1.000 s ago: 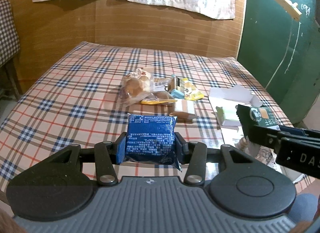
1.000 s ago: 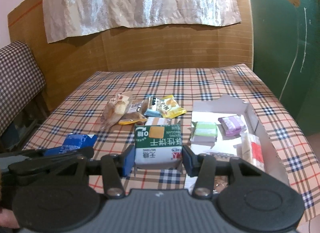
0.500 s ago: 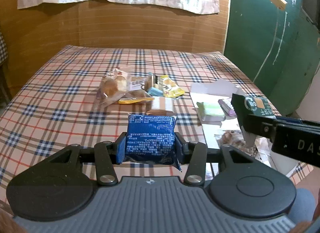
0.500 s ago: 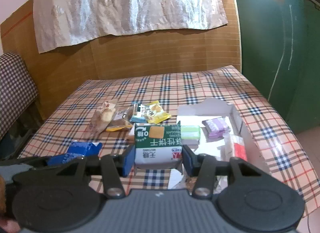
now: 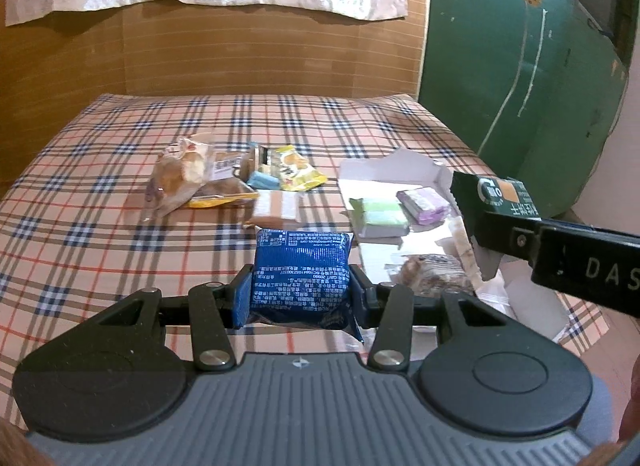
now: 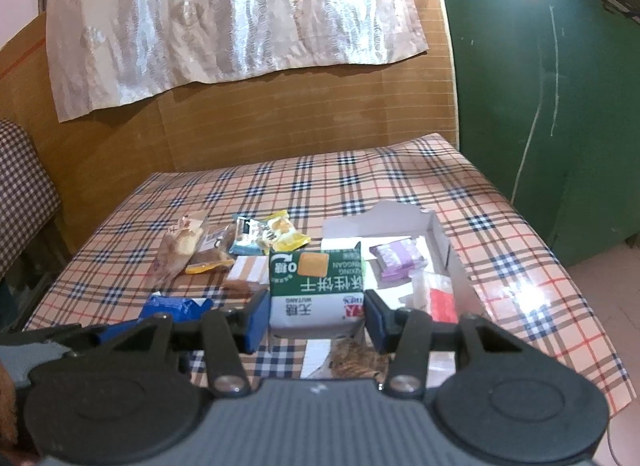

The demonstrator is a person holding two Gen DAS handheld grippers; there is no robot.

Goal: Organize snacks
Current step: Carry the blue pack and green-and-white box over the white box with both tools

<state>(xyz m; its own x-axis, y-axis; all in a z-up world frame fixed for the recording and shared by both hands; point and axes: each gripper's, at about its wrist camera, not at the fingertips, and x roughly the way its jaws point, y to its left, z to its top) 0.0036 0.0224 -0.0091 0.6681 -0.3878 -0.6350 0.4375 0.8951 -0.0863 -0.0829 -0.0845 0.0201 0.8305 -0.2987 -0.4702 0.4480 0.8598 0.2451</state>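
My left gripper (image 5: pixel 301 293) is shut on a blue snack packet (image 5: pixel 301 274) and holds it above the plaid table's near edge. My right gripper (image 6: pixel 316 316) is shut on a green-and-white biscuit box (image 6: pixel 316 286), held above the near part of a white open box (image 6: pixel 438 231). The biscuit box also shows at the right in the left wrist view (image 5: pixel 500 197). The white box (image 5: pixel 400 169) holds a green packet (image 5: pixel 380 213), a purple packet (image 5: pixel 422 201) and other wrapped snacks. A pile of loose snacks (image 5: pixel 224 181) lies mid-table.
The plaid table (image 5: pixel 100 201) backs onto a cardboard wall. A green door (image 5: pixel 500 65) stands at the right. A checked chair (image 6: pixel 20 193) is at the left. A brown-striped packet (image 5: pixel 276 207) lies between the pile and the left gripper.
Both grippers have risen and shifted right with their packets still held. The right gripper now hangs nearer the white box.
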